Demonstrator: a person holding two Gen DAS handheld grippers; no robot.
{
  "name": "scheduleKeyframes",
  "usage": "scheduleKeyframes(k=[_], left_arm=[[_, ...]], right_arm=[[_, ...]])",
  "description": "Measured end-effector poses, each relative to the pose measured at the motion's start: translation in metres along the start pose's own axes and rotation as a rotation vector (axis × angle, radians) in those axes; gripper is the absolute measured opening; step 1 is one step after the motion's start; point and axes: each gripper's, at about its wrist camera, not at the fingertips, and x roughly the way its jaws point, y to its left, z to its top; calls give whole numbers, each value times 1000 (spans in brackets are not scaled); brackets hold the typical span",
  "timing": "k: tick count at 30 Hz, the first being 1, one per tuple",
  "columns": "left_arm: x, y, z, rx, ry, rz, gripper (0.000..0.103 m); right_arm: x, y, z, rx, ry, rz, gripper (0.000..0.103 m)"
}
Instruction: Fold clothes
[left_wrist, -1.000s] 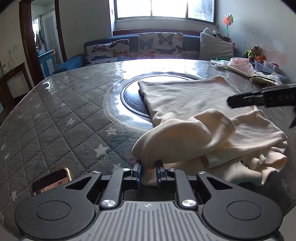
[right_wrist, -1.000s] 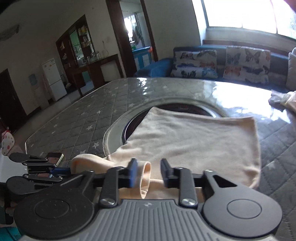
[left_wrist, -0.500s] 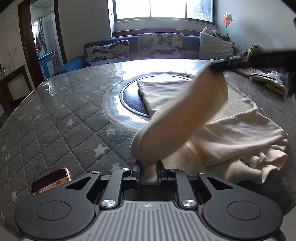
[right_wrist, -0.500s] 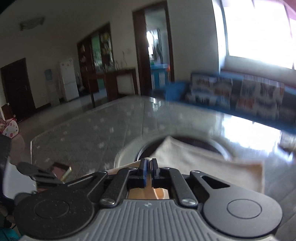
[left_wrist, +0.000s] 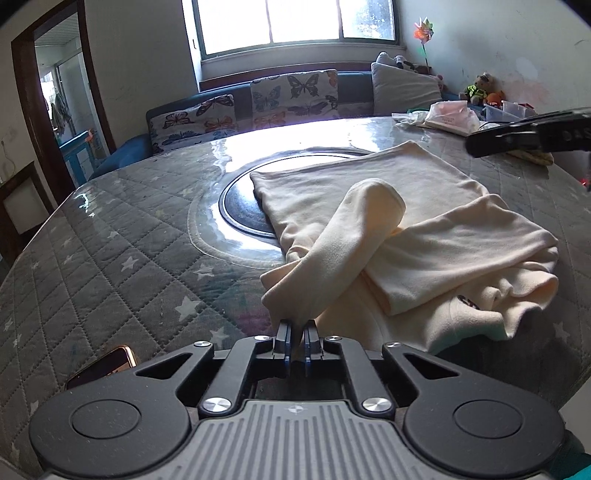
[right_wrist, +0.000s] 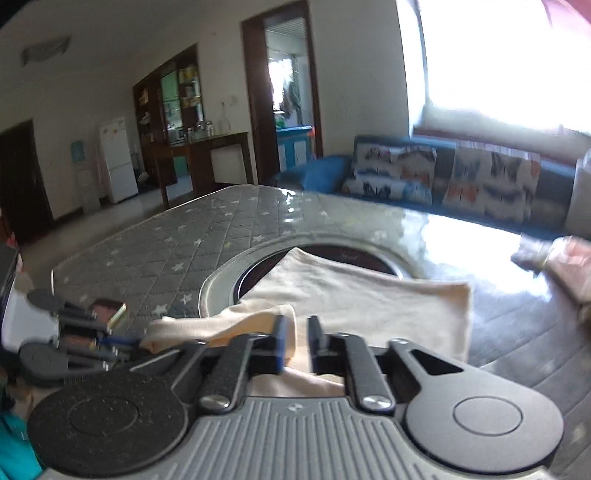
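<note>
The cream sweatshirt (left_wrist: 424, 236) sleeve (left_wrist: 343, 251) is clamped in the left claw (left_wrist: 295, 341), anchoring the fold. The right claw (right_wrist: 295, 341) is held apart, the sleeve draped ahead of it.

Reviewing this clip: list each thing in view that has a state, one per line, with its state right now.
Left hand-held gripper: shut on the sleeve.
Right hand-held gripper: open, holding nothing.
Sleeve: laid diagonally across the garment.
Cream garment: partly folded, near end bunched.
Phone: flat on the table, screen up.
</note>
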Motion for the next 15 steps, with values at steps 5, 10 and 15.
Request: scheduleKeyframes(k=[5, 10, 15], left_arm=[[1, 1, 1, 5, -2, 7, 10], [2, -2, 3, 14, -9, 21, 17], [7, -2, 2, -1, 4, 33, 21]], right_arm=[[44, -5, 14, 45, 57, 37, 33], [90, -8, 25, 111, 130, 47, 40], [116, -13, 20, 177, 212, 38, 34]])
